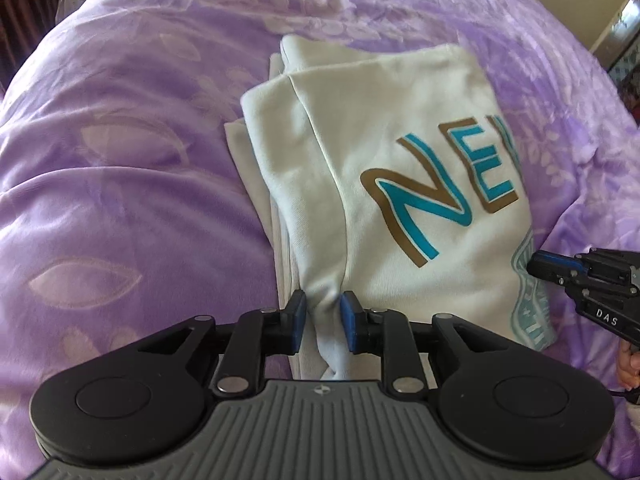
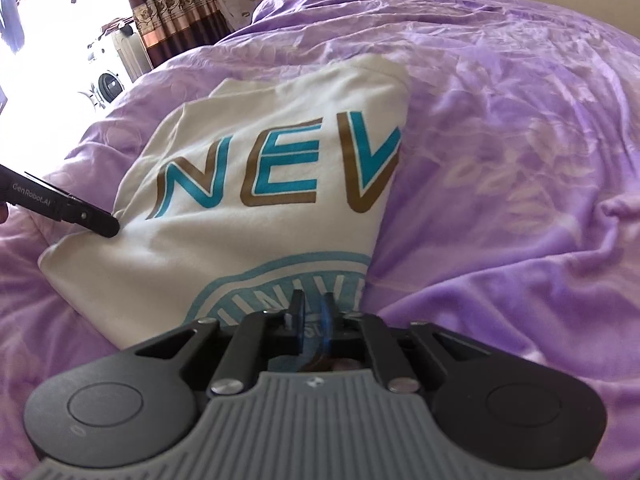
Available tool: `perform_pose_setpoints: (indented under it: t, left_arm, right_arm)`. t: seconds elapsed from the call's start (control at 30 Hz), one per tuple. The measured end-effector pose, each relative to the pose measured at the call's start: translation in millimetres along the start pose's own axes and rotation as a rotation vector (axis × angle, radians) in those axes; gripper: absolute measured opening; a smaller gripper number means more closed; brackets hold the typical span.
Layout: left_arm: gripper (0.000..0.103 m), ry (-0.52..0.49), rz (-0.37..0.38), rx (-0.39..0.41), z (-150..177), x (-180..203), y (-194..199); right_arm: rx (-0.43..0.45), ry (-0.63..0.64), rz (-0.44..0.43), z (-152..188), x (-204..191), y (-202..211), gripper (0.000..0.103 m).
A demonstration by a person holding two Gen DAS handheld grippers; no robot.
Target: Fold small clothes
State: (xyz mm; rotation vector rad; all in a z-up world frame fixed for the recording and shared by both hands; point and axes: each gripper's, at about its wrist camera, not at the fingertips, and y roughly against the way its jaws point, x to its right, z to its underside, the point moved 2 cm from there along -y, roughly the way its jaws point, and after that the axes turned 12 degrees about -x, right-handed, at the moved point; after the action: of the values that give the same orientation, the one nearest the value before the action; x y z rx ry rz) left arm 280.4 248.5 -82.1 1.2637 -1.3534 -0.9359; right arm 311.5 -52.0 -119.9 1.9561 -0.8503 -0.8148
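A white T-shirt (image 1: 400, 200) with teal and brown letters "NEV" and a teal round print lies partly folded on a purple bedspread (image 1: 120, 160). My left gripper (image 1: 323, 312) is shut on a bunched fold at the shirt's near left edge. My right gripper (image 2: 314, 312) is shut on the shirt's (image 2: 260, 248) near right edge, over the round print. In the left wrist view the right gripper (image 1: 536, 266) shows at the shirt's right edge. In the right wrist view the left gripper (image 2: 108, 230) shows at the shirt's left edge.
The purple bedspread (image 2: 520, 160) is rumpled all around the shirt. A brown patterned curtain (image 2: 176, 4) and a bright window with white appliances (image 2: 108, 80) lie beyond the bed's far left. A wall and furniture edge (image 1: 624, 40) show at far right.
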Motion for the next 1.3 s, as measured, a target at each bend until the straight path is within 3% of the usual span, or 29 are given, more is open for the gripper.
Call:
perform_pose_setpoints:
  t: [0.03,0.07,0.13,0.17,0.23,0.33,0.43,0.6,0.7,1.0,1.17,1.23,1.3]
  left_arm:
    - [0.031,0.004,0.001,0.014,0.6,-1.4,6.4]
    - [0.035,-0.001,-0.013,0.043,1.1,-3.0,13.7]
    - [0.059,-0.007,-0.026,0.126,-0.4,-6.8,27.7]
    - [0.064,0.013,-0.02,0.161,-3.4,-10.8,32.7]
    - [0.075,0.096,0.033,0.205,-10.7,-23.6,36.6]
    - [0.086,0.231,0.135,0.223,-21.6,-42.8,27.1]
    - [0.087,0.321,0.175,0.255,-31.0,-56.5,11.5]
    - [0.087,0.414,0.259,0.263,-40.7,-74.7,-15.6]
    - [0.087,0.383,0.258,0.279,-48.3,-72.7,-24.3]
    - [0.086,0.309,0.239,0.248,-70.3,-66.8,-43.3]
    - [0.069,0.292,0.263,0.248,-75.6,-67.1,-49.5]
    - [0.057,0.294,0.279,0.247,-77.6,-68.1,-51.2]
    - [0.046,0.295,0.298,0.244,-79.0,-67.8,-52.5]
  right_arm:
    - [0.003,-0.001,0.017,-0.6,1.4,6.2,0.025]
    - [0.012,0.002,0.024,-1.7,2.6,12.4,0.025]
    - [0.028,0.006,0.008,-6.8,5.7,21.1,0.03]
    - [0.037,-0.002,0.005,-9.2,8.4,23.7,0.034]
    - [0.053,-0.012,0.01,-17.6,13.1,25.8,0.05]
    - [0.066,-0.054,-0.027,-31.0,22.5,23.4,0.066]
    - [0.076,-0.114,-0.141,-43.8,33.9,14.8,0.072]
    - [0.074,-0.234,-0.206,-63.5,57.3,-8.2,0.073]
    - [0.076,-0.286,-0.268,-73.0,69.6,-22.4,0.073]
    - [0.083,-0.333,-0.34,-94.5,85.5,-62.7,0.073]
    - [0.095,-0.356,-0.379,-109.9,90.6,-78.3,0.063]
    - [0.106,-0.364,-0.389,-114.7,92.0,-81.6,0.049]
    - [0.109,-0.371,-0.403,-117.5,91.2,-83.9,0.042]
